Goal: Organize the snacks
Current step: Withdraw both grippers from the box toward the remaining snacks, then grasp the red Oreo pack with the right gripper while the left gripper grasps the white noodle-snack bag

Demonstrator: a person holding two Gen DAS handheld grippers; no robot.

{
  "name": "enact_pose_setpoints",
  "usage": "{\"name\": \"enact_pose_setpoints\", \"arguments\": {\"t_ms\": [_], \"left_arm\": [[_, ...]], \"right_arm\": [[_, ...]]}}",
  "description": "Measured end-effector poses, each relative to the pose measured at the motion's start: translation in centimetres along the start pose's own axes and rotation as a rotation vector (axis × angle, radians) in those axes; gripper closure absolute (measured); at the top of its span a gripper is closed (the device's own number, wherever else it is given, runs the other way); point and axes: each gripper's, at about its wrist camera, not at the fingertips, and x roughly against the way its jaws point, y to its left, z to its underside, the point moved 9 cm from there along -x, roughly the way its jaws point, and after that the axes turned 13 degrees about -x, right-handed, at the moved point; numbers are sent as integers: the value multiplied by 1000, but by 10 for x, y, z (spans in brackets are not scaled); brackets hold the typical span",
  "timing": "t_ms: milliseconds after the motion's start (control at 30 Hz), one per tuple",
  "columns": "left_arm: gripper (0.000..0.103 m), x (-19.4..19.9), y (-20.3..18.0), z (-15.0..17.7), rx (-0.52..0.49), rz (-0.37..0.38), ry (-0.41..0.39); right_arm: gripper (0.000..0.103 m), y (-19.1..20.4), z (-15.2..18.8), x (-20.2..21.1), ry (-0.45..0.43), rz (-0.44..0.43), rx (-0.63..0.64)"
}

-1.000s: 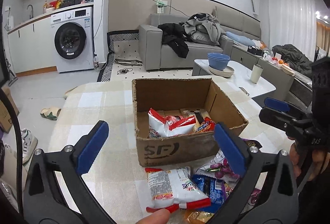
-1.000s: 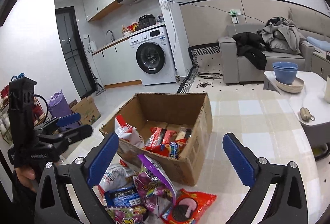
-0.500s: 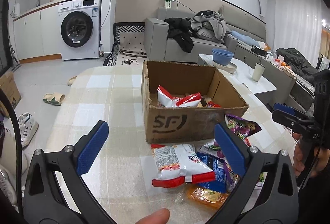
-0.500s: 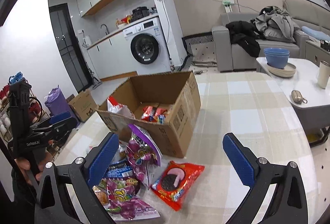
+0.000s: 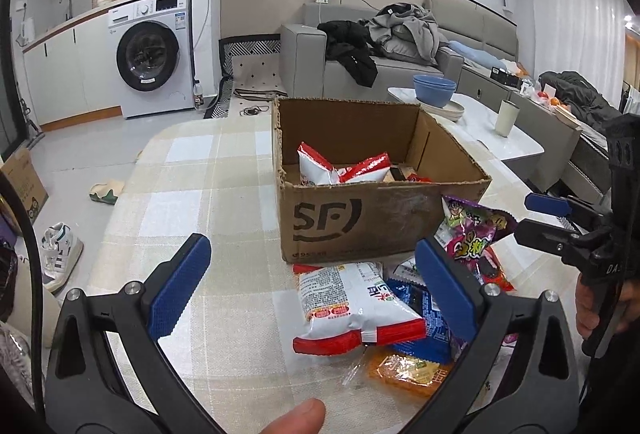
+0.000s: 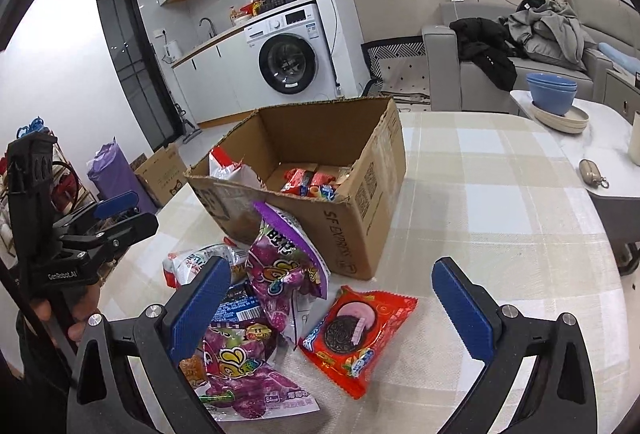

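An open cardboard box (image 5: 360,218) (image 6: 360,186) stands on the checked table with several snack packs inside. In front of it lies a pile of loose packs: a white and red bag (image 5: 348,306), a blue pack (image 5: 420,322), an orange pack (image 5: 408,370), purple candy bags (image 6: 280,266) (image 5: 472,234) and a red cookie pack (image 6: 356,330). My left gripper (image 5: 320,290) hovers open just short of the white and red bag. Over the pile's right side my right gripper (image 6: 332,306) is open too, with the cookie pack between its fingers' line of sight. Neither holds anything.
A white side table (image 5: 480,122) with blue bowls (image 6: 552,94) and a cup (image 5: 507,117) stands to the right. A sofa (image 5: 360,66) with clothes and a washing machine (image 5: 148,58) are behind. Shoes (image 5: 60,250) and a carton (image 6: 160,170) lie on the floor left.
Both grippers have pulled back from the box and dropped toward the pile of packs in front of it. Both stayed open.
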Motion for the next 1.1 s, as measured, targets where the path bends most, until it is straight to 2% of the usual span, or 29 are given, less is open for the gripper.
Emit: {"name": "enact_pose_setpoints", "arguments": {"t_ms": [200, 400, 633, 933, 1100], "left_arm": [[1, -9, 1, 3, 1, 13, 28], [1, -17, -1, 7, -6, 6, 43], [1, -27, -5, 12, -20, 1, 63], [1, -38, -8, 18, -41, -6, 82], [1, -42, -7, 20, -38, -4, 89]], "right_arm": [[1, -10, 3, -7, 28, 29, -7], [0, -31, 9, -16, 75, 121, -5], [1, -45, 30, -36, 172, 223, 43], [1, -47, 44, -58, 211, 256, 39], [1, -54, 42, -51, 230, 285, 62]]}}
